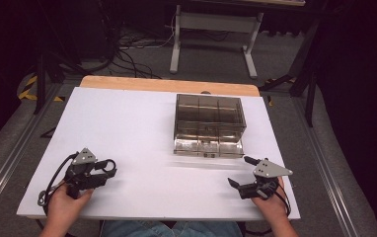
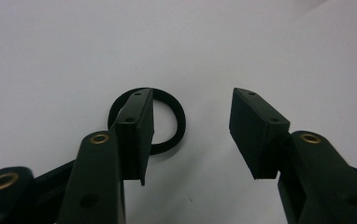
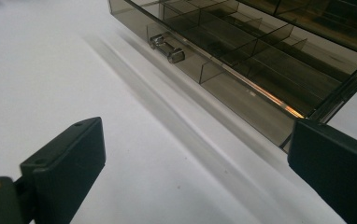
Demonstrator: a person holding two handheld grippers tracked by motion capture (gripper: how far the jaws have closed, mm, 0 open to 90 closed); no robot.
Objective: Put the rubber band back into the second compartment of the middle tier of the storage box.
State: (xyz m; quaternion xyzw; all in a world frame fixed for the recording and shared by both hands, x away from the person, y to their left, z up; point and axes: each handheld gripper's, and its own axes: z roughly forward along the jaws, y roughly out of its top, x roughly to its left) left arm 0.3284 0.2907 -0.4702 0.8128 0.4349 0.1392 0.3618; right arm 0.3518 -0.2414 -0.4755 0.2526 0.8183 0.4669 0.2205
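On the white bench [image 1: 142,128] the left hand-held gripper [image 1: 108,168] sits near the front left corner, held low over the surface by the person's left hand [image 1: 65,202]. Its jaws stand partly apart. In the left gripper view a black ring [image 2: 169,122] lies flat on the bench, and the left one of the two jaws covers a part of it. The ring is not between the pads; the gap between the jaws shows bare white surface, and nothing is clamped. I cannot tell if the jaw touches the ring or is just above it.

The right hand-held gripper [image 1: 241,174] is near the front right edge of the bench, held by the right hand [image 1: 271,205]. Its jaws are wide apart and hold nothing. It points toward a smoky transparent box [image 1: 209,123] with drawers, which stands on the right half of the bench, toward the back. In the right gripper view the lowest drawer [image 3: 242,70] is pulled out, with dividers inside and a small metal handle [image 3: 167,48] at its front. The box is well apart from the ring.
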